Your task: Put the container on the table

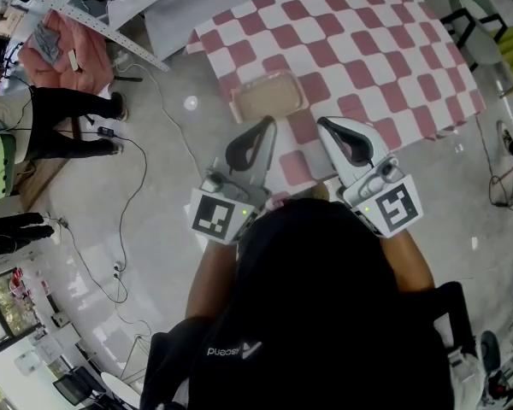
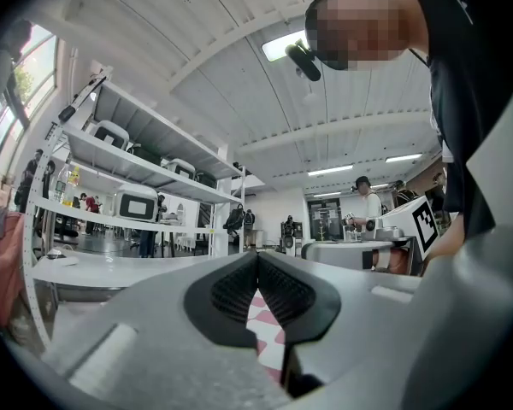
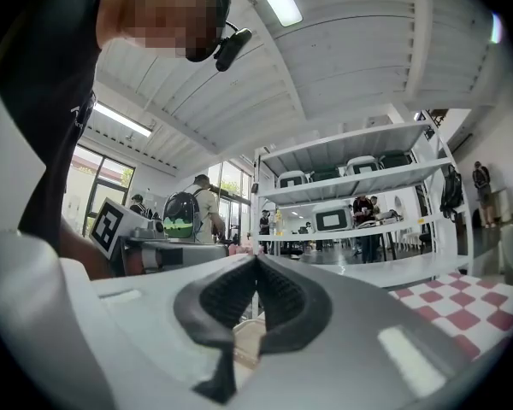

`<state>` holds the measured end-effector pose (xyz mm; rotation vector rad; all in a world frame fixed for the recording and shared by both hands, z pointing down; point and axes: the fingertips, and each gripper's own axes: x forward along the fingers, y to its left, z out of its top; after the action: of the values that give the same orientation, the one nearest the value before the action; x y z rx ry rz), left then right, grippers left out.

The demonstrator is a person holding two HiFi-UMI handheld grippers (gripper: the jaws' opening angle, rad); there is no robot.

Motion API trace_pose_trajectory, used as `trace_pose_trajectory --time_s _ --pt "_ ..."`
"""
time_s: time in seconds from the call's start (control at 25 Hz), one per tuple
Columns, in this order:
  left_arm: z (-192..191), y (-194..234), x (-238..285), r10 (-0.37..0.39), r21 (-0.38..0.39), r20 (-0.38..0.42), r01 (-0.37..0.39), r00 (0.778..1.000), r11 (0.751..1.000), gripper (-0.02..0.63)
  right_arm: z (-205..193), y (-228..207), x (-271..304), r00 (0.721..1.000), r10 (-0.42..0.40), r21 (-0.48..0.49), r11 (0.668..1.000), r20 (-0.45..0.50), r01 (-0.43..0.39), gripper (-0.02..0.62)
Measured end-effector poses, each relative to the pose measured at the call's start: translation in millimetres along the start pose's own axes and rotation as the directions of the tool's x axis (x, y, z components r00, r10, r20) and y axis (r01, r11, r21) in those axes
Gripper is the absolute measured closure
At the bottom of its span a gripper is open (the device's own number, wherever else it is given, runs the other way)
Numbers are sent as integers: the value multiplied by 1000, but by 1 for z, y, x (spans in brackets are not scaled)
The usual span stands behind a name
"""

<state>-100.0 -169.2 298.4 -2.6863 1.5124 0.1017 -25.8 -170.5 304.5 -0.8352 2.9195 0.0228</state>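
A shallow beige container [image 1: 269, 95] rests on the table with a red-and-white checked cloth [image 1: 368, 49], near its front left corner. Both grippers hang just short of it, above the table's near edge and close to the person's chest. My left gripper [image 1: 269, 120] is shut with nothing between its pads; in the left gripper view its jaws [image 2: 258, 254] meet at the tips, and the checked cloth [image 2: 265, 331] shows below them. My right gripper [image 1: 320, 122] is also shut and empty. In the right gripper view a bit of the beige container [image 3: 248, 340] shows under the shut gripper [image 3: 256, 259].
A white metal shelf rack [image 1: 77, 15] and a pink cloth [image 1: 64, 54] stand at the left. A person's legs [image 1: 64, 122] and cables [image 1: 137, 186] are on the grey floor. A chair [image 1: 483, 15] stands past the table's right end. Other people stand far off.
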Motion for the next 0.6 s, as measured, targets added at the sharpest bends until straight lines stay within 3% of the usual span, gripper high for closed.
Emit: trace_pose_trajectory --time_s 0.6 --pt "-8 2 1 -14 -14 -4 14 1000 1000 595 -6 -3 1 1000 -11 15 1000 -20 12 592"
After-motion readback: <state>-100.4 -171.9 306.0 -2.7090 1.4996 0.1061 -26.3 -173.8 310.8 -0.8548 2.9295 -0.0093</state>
